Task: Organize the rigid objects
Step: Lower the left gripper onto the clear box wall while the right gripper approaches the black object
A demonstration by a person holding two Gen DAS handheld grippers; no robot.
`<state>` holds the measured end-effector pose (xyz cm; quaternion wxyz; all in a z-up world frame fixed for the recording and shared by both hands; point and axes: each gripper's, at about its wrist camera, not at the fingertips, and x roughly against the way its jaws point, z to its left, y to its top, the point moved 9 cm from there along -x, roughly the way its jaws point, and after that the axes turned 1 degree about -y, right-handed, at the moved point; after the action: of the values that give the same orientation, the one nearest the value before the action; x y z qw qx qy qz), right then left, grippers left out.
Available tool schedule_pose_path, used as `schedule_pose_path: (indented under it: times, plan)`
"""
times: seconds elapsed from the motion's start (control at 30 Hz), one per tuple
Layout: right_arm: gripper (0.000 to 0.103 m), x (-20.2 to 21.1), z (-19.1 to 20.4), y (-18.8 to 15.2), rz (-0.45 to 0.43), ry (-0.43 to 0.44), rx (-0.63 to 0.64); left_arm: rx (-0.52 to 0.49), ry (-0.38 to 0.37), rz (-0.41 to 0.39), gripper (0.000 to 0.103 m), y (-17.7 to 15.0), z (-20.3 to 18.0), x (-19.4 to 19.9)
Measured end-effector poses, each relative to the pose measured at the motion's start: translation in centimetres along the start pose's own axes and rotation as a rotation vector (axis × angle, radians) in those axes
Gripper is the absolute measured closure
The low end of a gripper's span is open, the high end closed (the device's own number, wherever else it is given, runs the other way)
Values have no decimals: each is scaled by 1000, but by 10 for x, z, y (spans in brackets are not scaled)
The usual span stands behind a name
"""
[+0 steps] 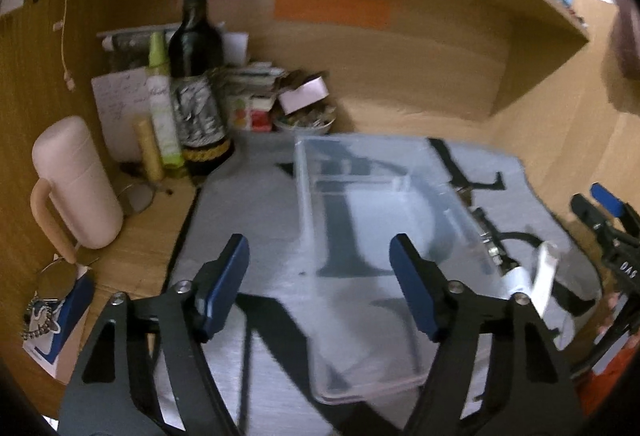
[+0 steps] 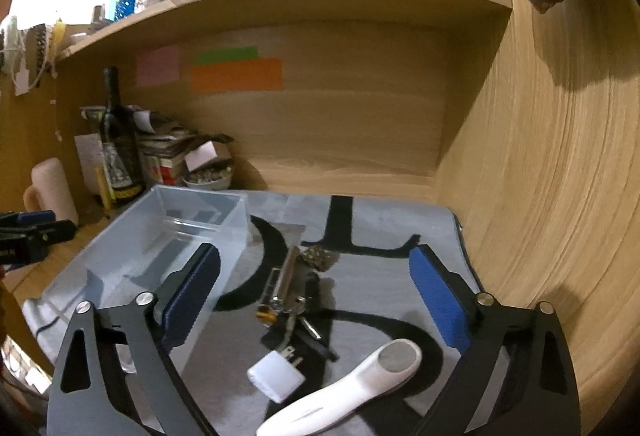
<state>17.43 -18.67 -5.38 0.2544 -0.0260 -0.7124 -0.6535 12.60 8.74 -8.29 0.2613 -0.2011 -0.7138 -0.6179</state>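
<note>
Both tongs wide, empty. Right tongs (image 2: 316, 300) above charger (image 2: 276, 376), keys (image 2: 288, 292), white device (image 2: 352, 392) on mat, beside empty clear box (image 2: 168, 236). Left tongs (image 1: 320, 284) over box. Advice: grip charger across flat sides, lower straight.

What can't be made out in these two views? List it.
- Metal clutter beside the clear bin: right wrist view, tangled and small; individual pieces unclear.
- White handheld device: its lower end is cut off by the frame's bottom edge.
- Bottle label: left wrist view, motion blur makes it unreadable.
- Bin's near corner: hidden behind the left hand-held gripper.
</note>
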Motion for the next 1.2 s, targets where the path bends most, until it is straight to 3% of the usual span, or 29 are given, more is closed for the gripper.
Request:
schedule_pose_path:
  times: [0.07, 0.2, 0.43, 0.8, 0.93, 1.2]
  plan:
    - [19, -6, -2, -1, 26, 11, 12, 2, 11, 34, 37, -1, 10, -9]
    - [23, -18, -8, -3, 68, 26, 13, -6, 10, 103, 44, -6, 20, -23]
    - [40, -45, -18, -23, 194, 57, -1, -36, -54, 236, 62, -22, 17, -47]
    - [56, -79, -12, -53, 361, 123, 10, -59, -139, 341, 89, -36, -4, -62]
    - [64, -98, -8, -60, 436, 148, 16, -65, -141, 340, 90, -37, -5, -62]
    - [69, -129, -6, -72, 528, 143, 38, -64, -144, 329, 90, -37, -4, -62]
